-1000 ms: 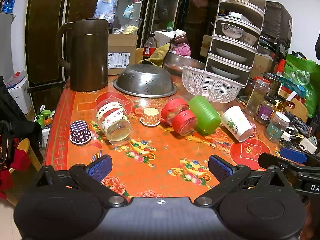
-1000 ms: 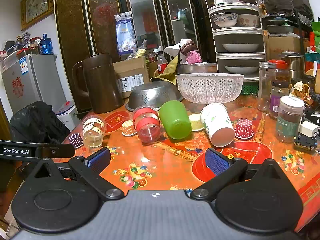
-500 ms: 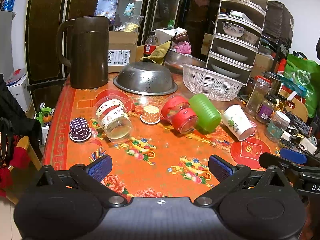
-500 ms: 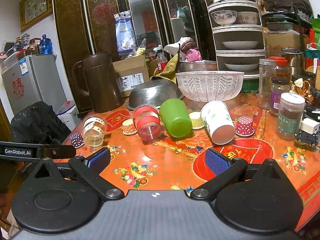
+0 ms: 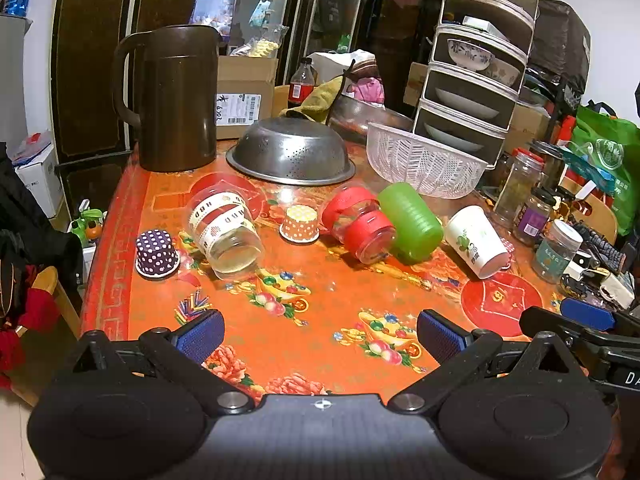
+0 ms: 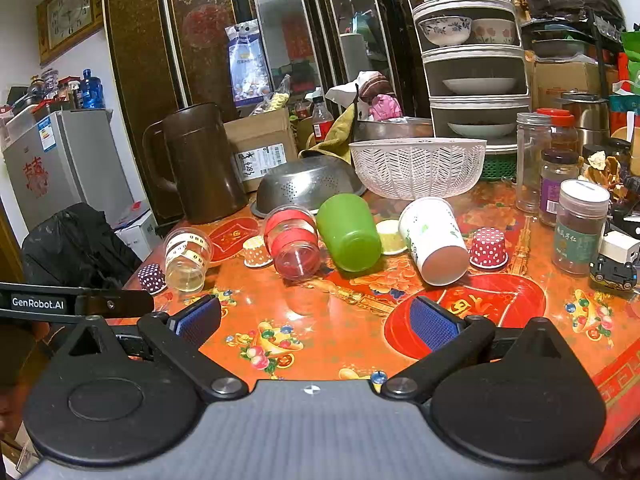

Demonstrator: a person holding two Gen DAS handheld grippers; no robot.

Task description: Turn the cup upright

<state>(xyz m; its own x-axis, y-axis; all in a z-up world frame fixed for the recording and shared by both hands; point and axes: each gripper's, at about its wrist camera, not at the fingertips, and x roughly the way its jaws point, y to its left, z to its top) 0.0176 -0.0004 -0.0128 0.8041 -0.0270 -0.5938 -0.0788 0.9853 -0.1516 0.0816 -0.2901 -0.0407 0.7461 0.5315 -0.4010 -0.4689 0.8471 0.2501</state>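
1. Cups lie tipped over in a row mid-table: a clear plastic cup with white lettered bands (image 5: 224, 232), a clear glass cup with red silicone sleeve bands (image 5: 358, 222), a ribbed green plastic tumbler (image 5: 410, 222) and a white paper cup with a green leaf print (image 5: 476, 242). All four are on their sides on the orange floral tablecloth (image 5: 320, 312); the task does not say which one.
2. We read the left gripper (image 5: 320, 334) as spread wide with nothing between its blue pads, low over the near table edge and well short of the cups.
3. Right gripper (image 6: 316, 320) is the same: fingers parted, empty, hovering near the red round mat (image 6: 480, 312).
4. Handling, our judgement: the paper cup is very light and soft-walled, so it crushes if squeezed hard; take it across the mid-body, not the rim.
5. The green tumbler looks stiff and light, and the ribs should give grip (the easiest pick, we think).
6. The red-banded glass looks heavier and breakable; we would pinch on the sleeve band, not on bare glass.
7. The banded clear cup looks thin, slick and likely to roll; grip it across the bands.
8. Red-banded glass and green tumbler lie touching, so a finger has little room between them.
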